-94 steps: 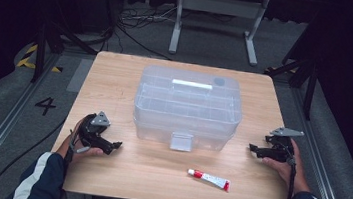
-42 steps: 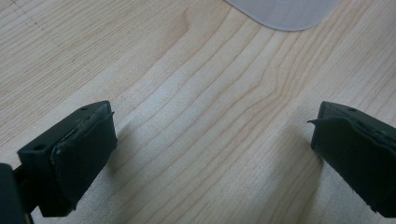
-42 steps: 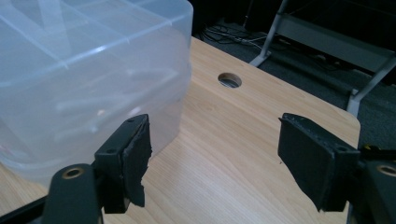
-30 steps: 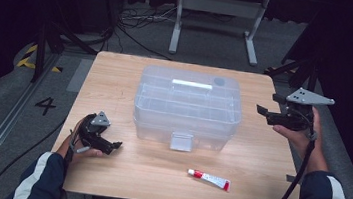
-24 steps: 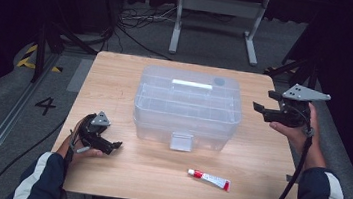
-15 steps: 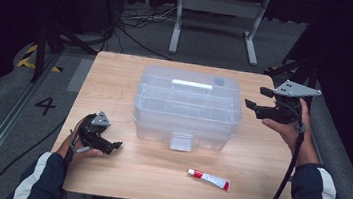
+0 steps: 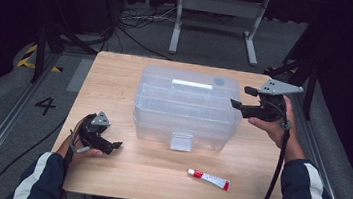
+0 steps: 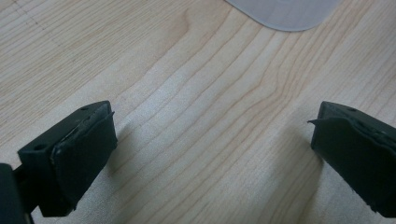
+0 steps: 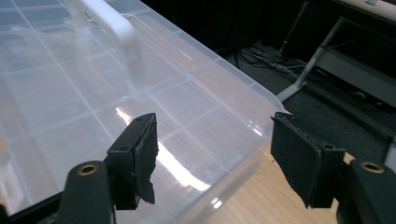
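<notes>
Clear plastic: one box (image 7: 187, 108), one tube (image 7: 208, 179), two tongs, left (image 8: 210, 149) and right (image 9: 212, 158), both wide, empty.

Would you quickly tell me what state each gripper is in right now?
Left gripper: open, nothing between its jaws, low over the table.
Right gripper: open, holding nothing, at the clear box's right edge.

Clear lidded plastic storage box (image 7: 187, 108) blocked the wooden table's (image 7: 116, 80) centre; bare wood flanked it; small red-and-white tube (image 7: 208, 179) lay in front.
</notes>
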Tool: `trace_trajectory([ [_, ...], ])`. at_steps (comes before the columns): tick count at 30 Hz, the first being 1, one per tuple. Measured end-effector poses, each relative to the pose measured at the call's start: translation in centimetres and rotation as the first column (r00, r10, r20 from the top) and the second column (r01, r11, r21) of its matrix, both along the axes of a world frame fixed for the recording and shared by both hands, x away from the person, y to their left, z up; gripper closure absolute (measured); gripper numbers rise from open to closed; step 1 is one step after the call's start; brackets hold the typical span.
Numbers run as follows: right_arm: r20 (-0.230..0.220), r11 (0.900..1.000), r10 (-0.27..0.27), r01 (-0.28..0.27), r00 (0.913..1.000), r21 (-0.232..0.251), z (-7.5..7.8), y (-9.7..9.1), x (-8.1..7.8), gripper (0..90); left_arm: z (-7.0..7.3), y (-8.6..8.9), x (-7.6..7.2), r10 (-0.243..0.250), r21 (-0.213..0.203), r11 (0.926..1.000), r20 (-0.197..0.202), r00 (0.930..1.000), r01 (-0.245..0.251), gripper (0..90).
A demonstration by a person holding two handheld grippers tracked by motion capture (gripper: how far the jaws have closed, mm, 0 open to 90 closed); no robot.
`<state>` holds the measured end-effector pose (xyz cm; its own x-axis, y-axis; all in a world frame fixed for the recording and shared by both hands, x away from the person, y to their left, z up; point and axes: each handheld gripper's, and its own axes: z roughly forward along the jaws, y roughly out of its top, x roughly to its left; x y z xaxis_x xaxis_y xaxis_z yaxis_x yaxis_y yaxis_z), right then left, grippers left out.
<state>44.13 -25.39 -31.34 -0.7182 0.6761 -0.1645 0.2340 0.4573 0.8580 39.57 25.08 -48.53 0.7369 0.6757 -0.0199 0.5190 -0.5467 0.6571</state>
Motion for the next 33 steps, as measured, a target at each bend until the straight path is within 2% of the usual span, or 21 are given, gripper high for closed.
trace_trajectory([
  [15, 0.002, 0.9974, 0.062, -0.061, 0.9981, -0.036, 0.4, 2.6, 0.2, 34.3, 0.0, 0.0, 0.0, 0.000, 0.000, 1.0000, 0.000, 1.0000, 0.000, 0.3],
  [33, -0.031, 0.9871, 0.134, -0.137, 0.9905, -0.083, 1.2, 5.6, 0.9, 40.5, 0.0, 0.0, 0.0, 0.000, 0.000, 1.0000, 0.000, 1.0000, 0.000, 0.3],
])
